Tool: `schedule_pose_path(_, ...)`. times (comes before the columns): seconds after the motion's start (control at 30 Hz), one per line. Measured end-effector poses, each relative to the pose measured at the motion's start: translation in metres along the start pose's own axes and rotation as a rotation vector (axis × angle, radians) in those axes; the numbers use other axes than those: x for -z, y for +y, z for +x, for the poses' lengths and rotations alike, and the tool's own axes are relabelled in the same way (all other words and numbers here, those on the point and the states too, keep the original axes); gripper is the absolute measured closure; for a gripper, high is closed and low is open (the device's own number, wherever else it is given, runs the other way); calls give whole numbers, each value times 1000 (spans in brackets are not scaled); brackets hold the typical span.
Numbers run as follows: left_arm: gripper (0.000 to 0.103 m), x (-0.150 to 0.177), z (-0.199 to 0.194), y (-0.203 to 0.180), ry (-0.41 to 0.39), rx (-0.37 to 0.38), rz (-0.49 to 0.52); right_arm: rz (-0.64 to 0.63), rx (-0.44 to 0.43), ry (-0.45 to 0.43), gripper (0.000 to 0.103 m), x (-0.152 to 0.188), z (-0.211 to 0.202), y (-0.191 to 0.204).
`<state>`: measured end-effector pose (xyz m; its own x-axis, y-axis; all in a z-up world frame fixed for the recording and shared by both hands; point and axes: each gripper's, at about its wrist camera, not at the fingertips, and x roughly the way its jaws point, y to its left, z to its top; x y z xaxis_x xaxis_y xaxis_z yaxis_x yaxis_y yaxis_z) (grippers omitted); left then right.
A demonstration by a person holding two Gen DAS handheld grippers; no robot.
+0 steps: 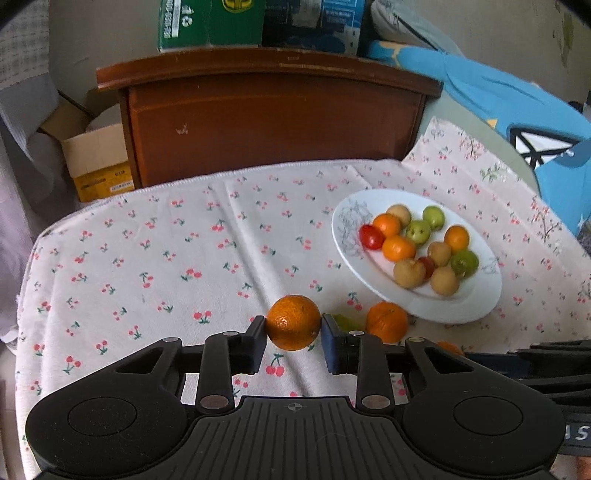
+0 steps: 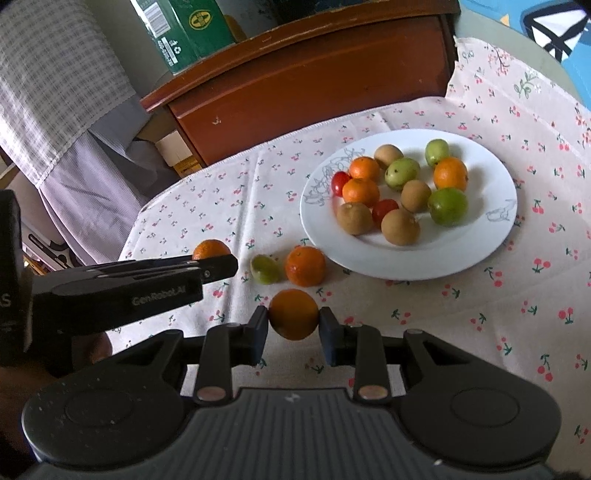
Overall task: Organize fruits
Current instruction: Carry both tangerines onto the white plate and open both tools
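Note:
My left gripper (image 1: 293, 325) is shut on an orange (image 1: 293, 322) just above the cherry-print cloth. My right gripper (image 2: 293, 320) is shut on another orange (image 2: 293, 318). A white plate (image 1: 461, 306) holds several oranges, green fruits, brown fruits and cherry tomatoes; it also shows in the right wrist view (image 2: 369, 266). Beside the plate on the cloth lie a loose orange (image 2: 306, 266) and a small green fruit (image 2: 264, 269). The left gripper (image 2: 221, 267) with its orange (image 2: 210, 249) shows at the left of the right wrist view.
A brown wooden cabinet (image 1: 273, 122) stands behind the table with green and blue boxes (image 1: 210, 22) on top. A cardboard box (image 1: 98, 162) sits on the floor at left. A blue cushion (image 1: 517, 110) lies at the right.

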<state>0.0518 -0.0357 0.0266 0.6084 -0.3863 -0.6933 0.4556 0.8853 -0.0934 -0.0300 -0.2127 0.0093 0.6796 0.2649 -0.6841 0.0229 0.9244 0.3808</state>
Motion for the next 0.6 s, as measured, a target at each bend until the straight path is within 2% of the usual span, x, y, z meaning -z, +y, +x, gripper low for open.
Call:
schedule_pose_path(0.37,74,-8,-18,-6,-17,14,-40,-17,-6,-31,73,-4,-8,4)
schedule_pose_path(0.6,74,-23,-35,-17,-68,61,-63,9,-1,-99,73,-19,-27,-3)
